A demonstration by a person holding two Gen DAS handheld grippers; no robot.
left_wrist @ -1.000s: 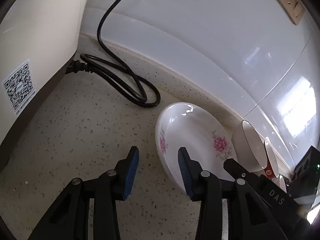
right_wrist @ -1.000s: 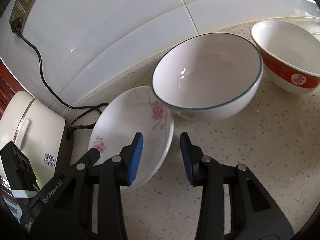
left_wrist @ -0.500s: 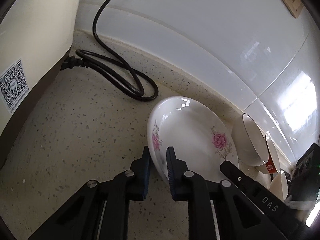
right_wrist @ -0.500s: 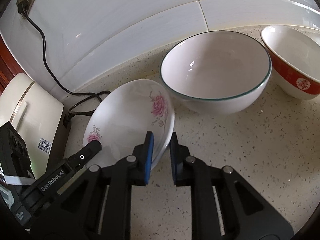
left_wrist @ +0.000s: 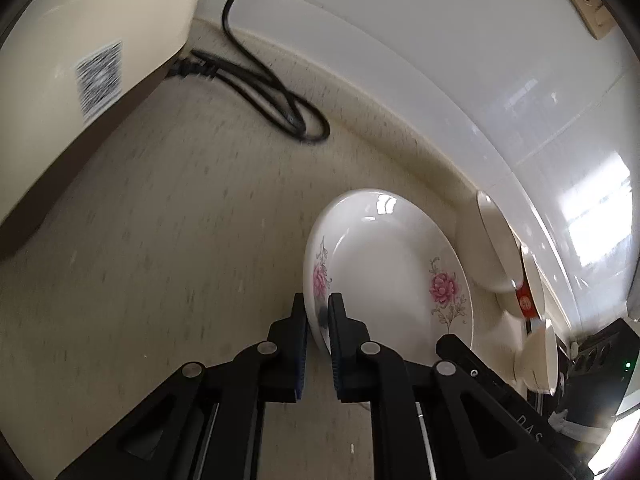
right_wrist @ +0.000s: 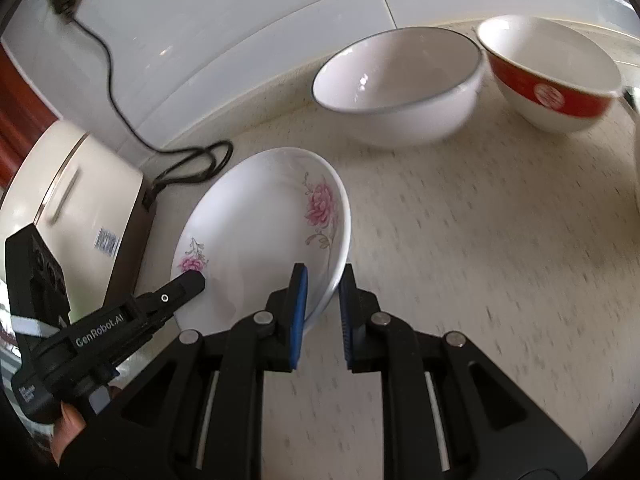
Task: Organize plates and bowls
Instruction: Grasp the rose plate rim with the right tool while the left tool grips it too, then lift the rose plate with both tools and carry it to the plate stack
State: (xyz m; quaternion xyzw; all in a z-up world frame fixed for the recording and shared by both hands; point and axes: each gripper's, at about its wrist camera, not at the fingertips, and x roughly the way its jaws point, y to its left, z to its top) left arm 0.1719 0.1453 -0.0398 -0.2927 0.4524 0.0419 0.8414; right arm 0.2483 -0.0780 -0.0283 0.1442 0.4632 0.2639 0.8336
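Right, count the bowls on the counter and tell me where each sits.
2 fully seen: the green-rimmed bowl by the wall and, right of it, the red-banded bowl. A white edge at the frame's right could be another.

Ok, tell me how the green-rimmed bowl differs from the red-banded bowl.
The green-rimmed bowl is plain white outside with a thin dark rim line; the red-banded bowl wears a wide red band with a white emblem. The green-rimmed bowl sits nearer the flowered plate. Both stand upright, empty, white inside.
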